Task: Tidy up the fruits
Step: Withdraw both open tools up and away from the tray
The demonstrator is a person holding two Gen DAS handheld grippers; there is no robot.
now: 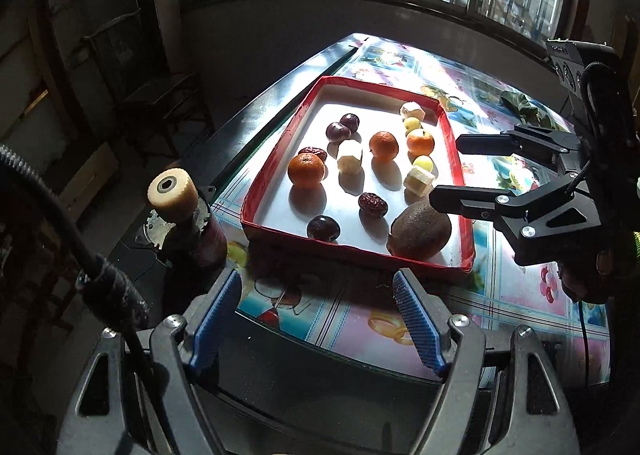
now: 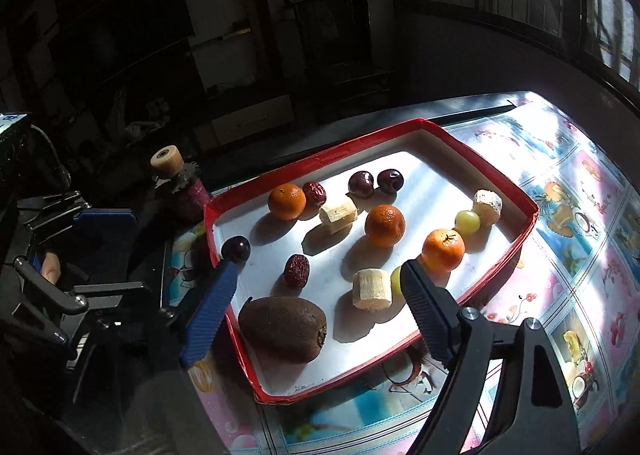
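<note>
Both tongs, left tongs (image 1: 318, 319) and right tongs (image 2: 316, 287), hover spread and empty, ready to straddle the kiwi (image 2: 284, 327) in the red tray (image 2: 360, 149).

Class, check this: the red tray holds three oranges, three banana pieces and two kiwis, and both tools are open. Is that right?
Not quite: the red tray holds one kiwi, not two, as the right wrist view shows. The three oranges, three banana pieces and open tools stand.

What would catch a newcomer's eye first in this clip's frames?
A red tray on the patterned table, sunlit and scattered with fruit: three oranges, dark cherries, banana pieces. A big brown kiwi sits in its near corner, right between the open right gripper fingers.
</note>
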